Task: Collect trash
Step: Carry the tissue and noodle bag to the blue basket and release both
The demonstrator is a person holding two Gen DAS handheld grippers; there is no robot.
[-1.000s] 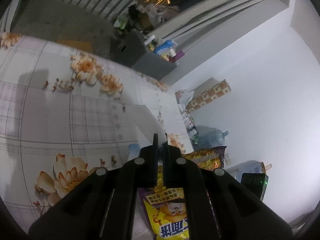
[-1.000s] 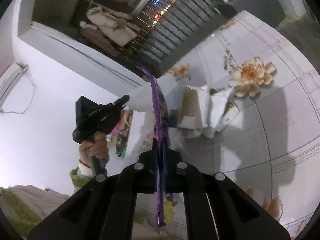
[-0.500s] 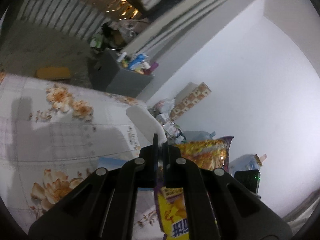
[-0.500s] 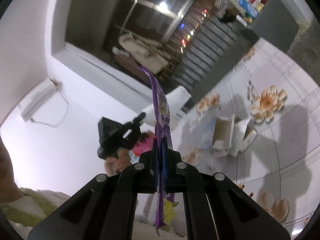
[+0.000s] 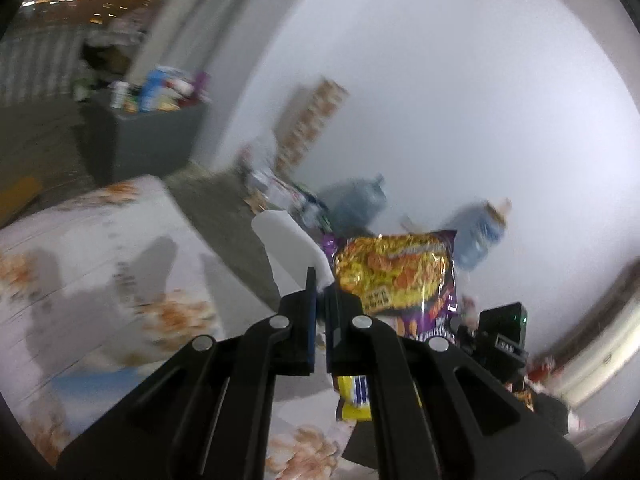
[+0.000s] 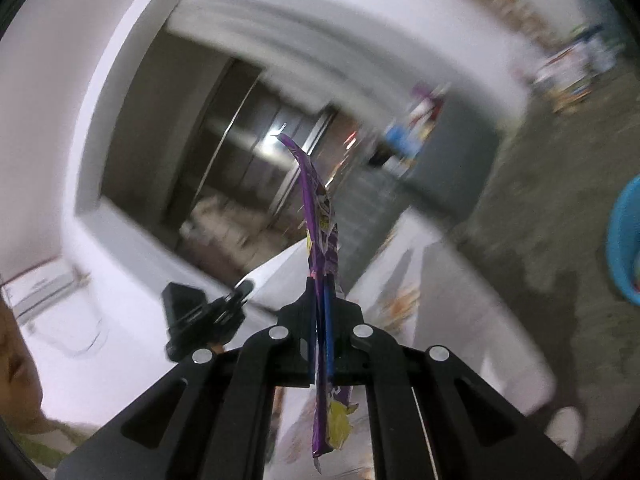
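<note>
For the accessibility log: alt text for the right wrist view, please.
The right gripper is shut on a purple snack wrapper, seen edge-on and sticking up. Behind it, blurred: a flowered table, a dark window and a blue basin.

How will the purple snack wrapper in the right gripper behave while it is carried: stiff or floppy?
The purple snack wrapper probably flops: its top curls sideways above the right gripper. It looks thin, flat and empty, so likely very light. The film looks glossy, so it might slip if the grip loosens.

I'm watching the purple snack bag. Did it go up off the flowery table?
Yes. The purple snack bag, pinched in the right hand-held gripper, rose away from the flowery table, now low in view.
</note>
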